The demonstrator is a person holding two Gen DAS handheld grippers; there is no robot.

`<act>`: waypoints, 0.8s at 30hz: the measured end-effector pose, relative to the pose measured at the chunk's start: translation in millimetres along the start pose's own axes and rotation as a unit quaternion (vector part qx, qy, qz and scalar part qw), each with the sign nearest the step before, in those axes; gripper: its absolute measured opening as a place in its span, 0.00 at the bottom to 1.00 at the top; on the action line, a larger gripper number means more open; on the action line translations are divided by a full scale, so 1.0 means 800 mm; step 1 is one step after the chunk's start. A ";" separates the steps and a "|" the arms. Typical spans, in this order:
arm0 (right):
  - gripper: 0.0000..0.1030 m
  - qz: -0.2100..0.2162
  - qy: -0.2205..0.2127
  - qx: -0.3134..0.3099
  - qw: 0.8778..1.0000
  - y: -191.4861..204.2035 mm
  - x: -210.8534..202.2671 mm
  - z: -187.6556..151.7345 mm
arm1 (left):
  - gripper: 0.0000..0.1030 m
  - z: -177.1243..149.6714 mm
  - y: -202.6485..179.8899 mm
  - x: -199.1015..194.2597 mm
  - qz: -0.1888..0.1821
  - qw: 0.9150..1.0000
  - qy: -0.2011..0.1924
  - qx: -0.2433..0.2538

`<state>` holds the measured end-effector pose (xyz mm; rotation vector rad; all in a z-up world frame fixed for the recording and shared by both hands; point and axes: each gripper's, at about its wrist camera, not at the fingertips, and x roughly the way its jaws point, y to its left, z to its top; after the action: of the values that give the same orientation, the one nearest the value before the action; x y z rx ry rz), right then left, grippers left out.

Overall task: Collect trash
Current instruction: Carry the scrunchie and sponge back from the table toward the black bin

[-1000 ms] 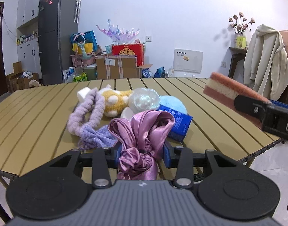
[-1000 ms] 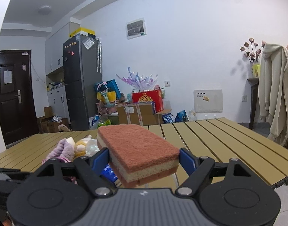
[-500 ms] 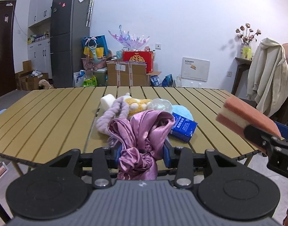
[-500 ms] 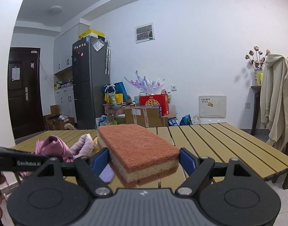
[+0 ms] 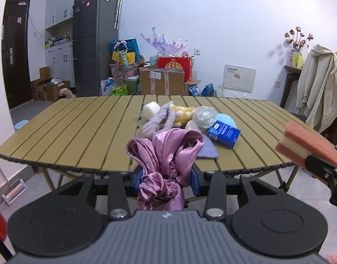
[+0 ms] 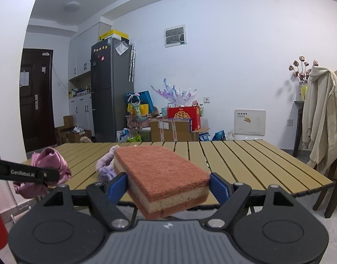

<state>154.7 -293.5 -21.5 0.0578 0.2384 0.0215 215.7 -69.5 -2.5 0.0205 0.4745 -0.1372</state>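
left gripper (image 5: 166, 173) is clamped on a crumpled, glossy purple satin cloth (image 5: 166, 151), held in the air just off the near edge of the slatted wooden table (image 5: 80, 127). on the slats sits a pile: fuzzy lilac braided band (image 5: 159, 121), yellow plush toy (image 5: 181, 112), clear crinkly ball (image 5: 204, 116), blue carton (image 5: 223, 133). right gripper (image 6: 168, 187) squeezes a rectangular layered sponge (image 6: 162, 173), rough reddish top, held off the table's near edge.

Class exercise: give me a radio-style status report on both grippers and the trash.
Left gripper shut on purple satin cloth. Right gripper shut on sponge. More items on table. Path clear.
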 end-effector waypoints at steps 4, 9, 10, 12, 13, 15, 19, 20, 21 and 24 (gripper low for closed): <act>0.77 -0.002 0.012 -0.003 1.000 0.006 -0.020 -0.011 | 0.39 -0.013 0.010 -0.014 0.009 1.000 0.009 0.002; 0.77 -0.005 0.033 -0.007 0.999 0.013 -0.038 -0.031 | 0.39 -0.033 0.022 -0.027 0.021 0.999 0.024 0.005; 0.77 -0.006 0.038 -0.008 0.999 0.013 -0.040 -0.035 | 0.39 -0.038 0.025 -0.029 0.023 0.999 0.028 0.005; 0.77 -0.008 0.048 -0.010 0.999 0.014 -0.044 -0.043 | 0.39 -0.047 0.029 -0.032 0.026 0.999 0.036 0.006; 0.77 -0.008 0.053 -0.010 0.999 0.015 -0.046 -0.046 | 0.39 -0.052 0.029 -0.032 0.028 0.999 0.040 0.006; 0.77 -0.010 0.062 -0.012 0.998 0.016 -0.048 -0.052 | 0.39 -0.062 0.032 -0.035 0.032 0.998 0.048 0.009; 0.77 -0.012 0.079 -0.015 0.997 0.021 -0.052 -0.066 | 0.39 -0.083 0.041 -0.037 0.037 0.997 0.066 0.010; 0.77 -0.012 0.084 -0.015 0.996 0.022 -0.053 -0.070 | 0.39 -0.087 0.043 -0.036 0.039 0.997 0.071 0.010; 0.77 -0.012 0.088 -0.014 0.996 0.020 -0.051 -0.072 | 0.39 -0.092 0.045 -0.035 0.041 0.996 0.077 0.011; 0.77 -0.012 0.100 -0.013 0.995 0.018 -0.046 -0.083 | 0.39 -0.106 0.052 -0.029 0.045 0.995 0.093 0.008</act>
<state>102.9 -276.7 -76.6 0.0276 0.4396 0.0058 162.6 -21.2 -68.3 0.0716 0.6570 -0.0509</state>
